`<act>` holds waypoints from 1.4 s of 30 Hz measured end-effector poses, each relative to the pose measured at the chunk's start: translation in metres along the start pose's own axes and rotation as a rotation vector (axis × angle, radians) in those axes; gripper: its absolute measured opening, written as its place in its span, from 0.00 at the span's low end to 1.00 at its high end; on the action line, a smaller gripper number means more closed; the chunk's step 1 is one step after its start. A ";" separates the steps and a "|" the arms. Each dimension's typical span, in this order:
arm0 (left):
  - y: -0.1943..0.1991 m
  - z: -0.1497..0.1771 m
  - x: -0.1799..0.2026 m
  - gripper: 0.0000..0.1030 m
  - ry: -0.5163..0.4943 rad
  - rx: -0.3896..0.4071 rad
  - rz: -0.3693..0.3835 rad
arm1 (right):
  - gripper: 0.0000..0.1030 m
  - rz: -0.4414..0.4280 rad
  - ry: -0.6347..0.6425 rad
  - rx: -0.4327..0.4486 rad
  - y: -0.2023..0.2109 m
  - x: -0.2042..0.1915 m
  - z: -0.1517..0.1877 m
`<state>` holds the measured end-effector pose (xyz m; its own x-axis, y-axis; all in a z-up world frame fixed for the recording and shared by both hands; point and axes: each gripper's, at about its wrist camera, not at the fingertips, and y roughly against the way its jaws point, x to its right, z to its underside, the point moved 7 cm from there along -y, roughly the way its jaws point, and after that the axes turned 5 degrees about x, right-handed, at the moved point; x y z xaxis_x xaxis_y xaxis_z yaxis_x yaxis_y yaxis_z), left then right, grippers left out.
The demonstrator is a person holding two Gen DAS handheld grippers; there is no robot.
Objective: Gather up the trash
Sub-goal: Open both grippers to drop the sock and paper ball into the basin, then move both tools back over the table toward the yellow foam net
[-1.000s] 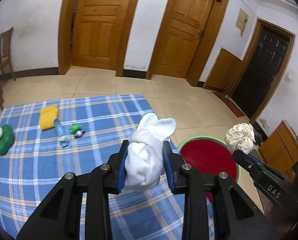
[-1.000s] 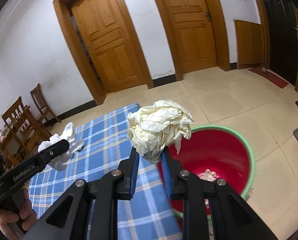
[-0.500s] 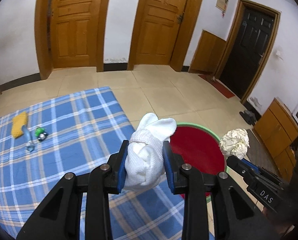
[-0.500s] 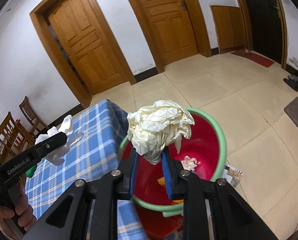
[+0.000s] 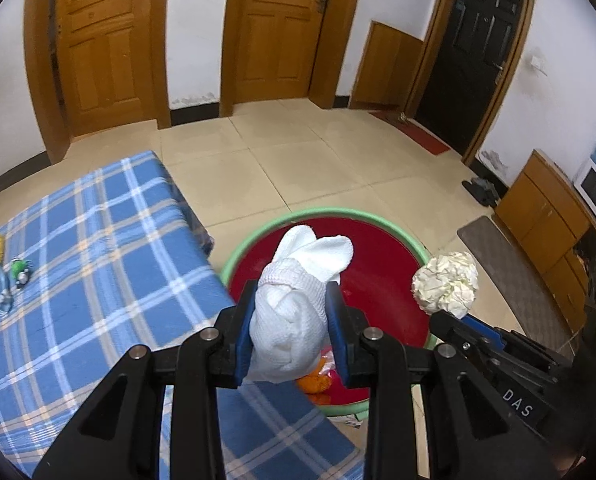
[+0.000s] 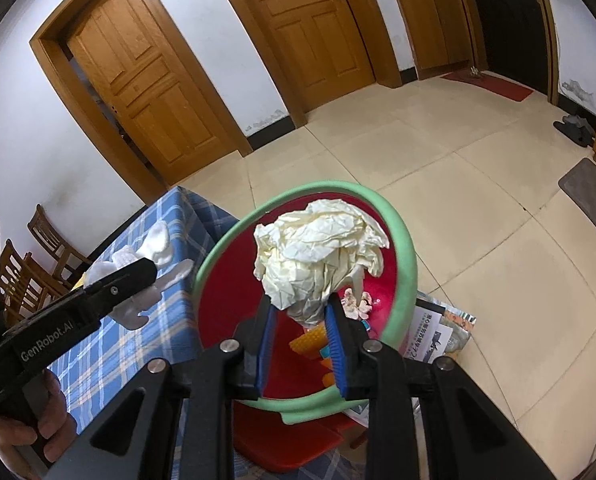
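1. Left tongs: clamped on a bunched white knitted cloth, held above the near rim of the red plastic basin with green rim.
2. Right tongs: jaws opening, the crumpled cream paper ball between the blue pads, over the basin's interior.
3. Basin contents: orange and pink scraps.
4. Blue plaid-covered table: just left of the basin; small yellow and green items at its far left.

White knotted cloth and crumpled cream paper ball, each held above the red, green-rimmed basin right of the checked table; scraps inside.
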<state>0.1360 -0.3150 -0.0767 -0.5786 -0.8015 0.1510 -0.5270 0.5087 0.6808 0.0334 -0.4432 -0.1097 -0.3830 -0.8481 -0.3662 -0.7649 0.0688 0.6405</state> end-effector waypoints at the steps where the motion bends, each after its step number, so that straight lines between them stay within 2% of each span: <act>1: -0.003 0.001 0.003 0.32 -0.004 -0.007 0.002 | 0.28 0.000 0.001 -0.004 -0.002 0.000 0.000; 6: -0.013 0.005 0.007 0.33 -0.011 -0.033 0.004 | 0.30 -0.003 0.003 -0.015 -0.006 0.001 0.002; 14: -0.018 0.004 0.004 0.50 0.004 -0.038 -0.014 | 0.33 0.000 -0.004 -0.014 -0.006 0.001 0.002; 24: -0.006 0.001 -0.008 0.50 0.026 -0.022 -0.035 | 0.45 -0.007 0.017 0.016 0.005 -0.011 -0.008; 33: 0.027 -0.009 -0.027 0.50 0.047 0.034 -0.064 | 0.55 -0.049 0.066 0.050 0.026 -0.047 -0.019; 42: 0.072 -0.016 -0.077 0.51 0.111 0.091 -0.129 | 0.59 -0.116 0.132 0.062 0.042 -0.105 -0.029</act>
<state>0.1525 -0.2218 -0.0275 -0.4333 -0.8890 0.1483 -0.6494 0.4220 0.6326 0.0564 -0.3664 -0.0249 -0.2223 -0.9137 -0.3402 -0.8319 -0.0042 0.5550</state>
